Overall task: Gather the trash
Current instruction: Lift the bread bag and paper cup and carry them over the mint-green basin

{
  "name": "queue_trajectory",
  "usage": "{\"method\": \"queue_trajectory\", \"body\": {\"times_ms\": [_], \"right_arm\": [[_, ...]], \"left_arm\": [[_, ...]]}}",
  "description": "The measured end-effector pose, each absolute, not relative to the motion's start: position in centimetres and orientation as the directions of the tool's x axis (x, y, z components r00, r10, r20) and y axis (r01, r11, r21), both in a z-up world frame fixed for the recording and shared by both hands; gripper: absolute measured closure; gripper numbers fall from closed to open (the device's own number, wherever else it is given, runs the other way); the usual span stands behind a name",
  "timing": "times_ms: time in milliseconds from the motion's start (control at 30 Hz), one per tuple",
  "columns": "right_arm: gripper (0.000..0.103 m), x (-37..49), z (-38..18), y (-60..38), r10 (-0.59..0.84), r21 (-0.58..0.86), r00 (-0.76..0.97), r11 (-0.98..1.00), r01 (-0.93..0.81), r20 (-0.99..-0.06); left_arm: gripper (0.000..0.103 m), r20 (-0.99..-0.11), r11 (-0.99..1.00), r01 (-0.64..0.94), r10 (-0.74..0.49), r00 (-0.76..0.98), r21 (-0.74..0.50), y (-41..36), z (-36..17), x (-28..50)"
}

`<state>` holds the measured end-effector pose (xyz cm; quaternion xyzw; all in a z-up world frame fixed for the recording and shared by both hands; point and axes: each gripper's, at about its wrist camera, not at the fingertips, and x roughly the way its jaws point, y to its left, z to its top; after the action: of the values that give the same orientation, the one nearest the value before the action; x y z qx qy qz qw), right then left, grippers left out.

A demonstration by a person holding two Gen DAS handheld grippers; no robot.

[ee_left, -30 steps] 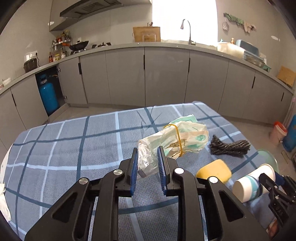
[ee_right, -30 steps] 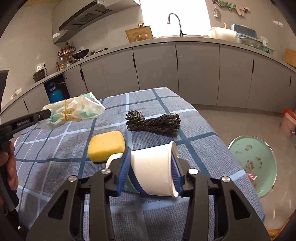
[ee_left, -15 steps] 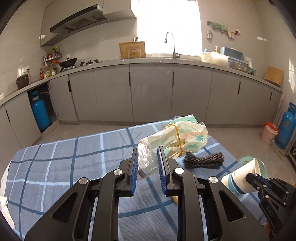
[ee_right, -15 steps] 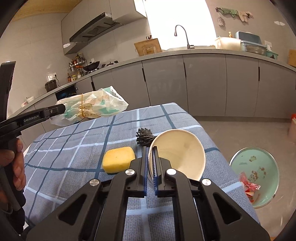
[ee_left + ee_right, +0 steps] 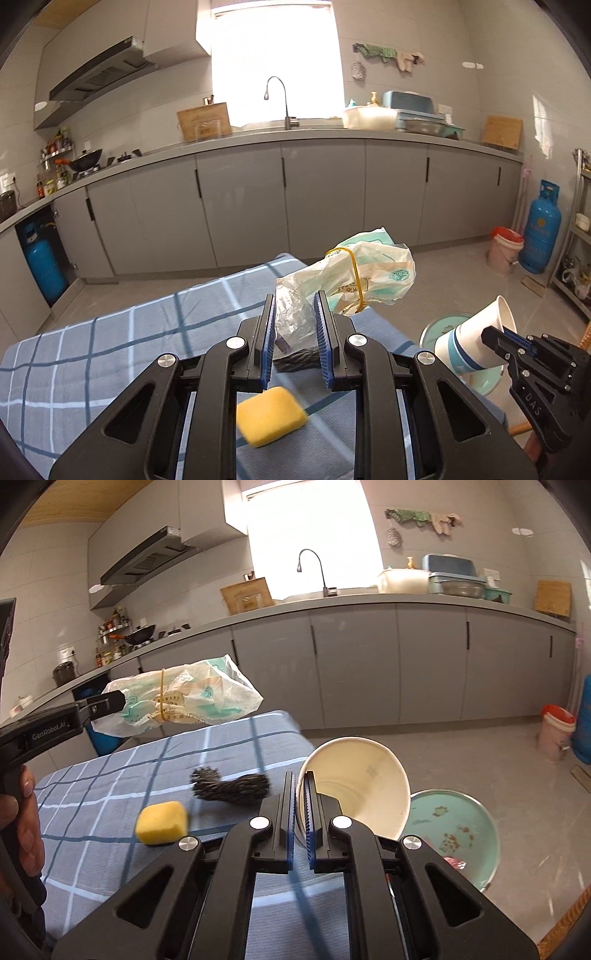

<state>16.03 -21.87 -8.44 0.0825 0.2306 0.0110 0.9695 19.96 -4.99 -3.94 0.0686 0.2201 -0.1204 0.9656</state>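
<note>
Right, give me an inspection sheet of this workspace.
Surface: table under a blue plaid cloth.
Job's things: plastic bag bound by a rubber band; paper cup; green bin on the floor with scraps inside.
Clutter: yellow sponge and dark rope bundle on the cloth.
Grippers: left hand-held gripper shut on the plastic bag; right hand-held gripper pinching the paper cup's wall.
Cables: nothing seen.
Surroundings: grey kitchen cabinets, sink tap, blue gas cylinder.
</note>
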Motion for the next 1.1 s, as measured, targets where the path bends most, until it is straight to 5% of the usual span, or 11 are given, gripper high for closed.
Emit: {"method": "queue_trajectory", "body": {"times_ms": [1100], "right_arm": [[0.096,18.7,-11.0,-37.3,-0.145,0.151,0.86,0.957,0.247,-0.489]], "left_arm": [[0.081,-0.567,0.841,0.532,-0.39,0.726,0.102,-24.3,-9.9,23.8]]}}
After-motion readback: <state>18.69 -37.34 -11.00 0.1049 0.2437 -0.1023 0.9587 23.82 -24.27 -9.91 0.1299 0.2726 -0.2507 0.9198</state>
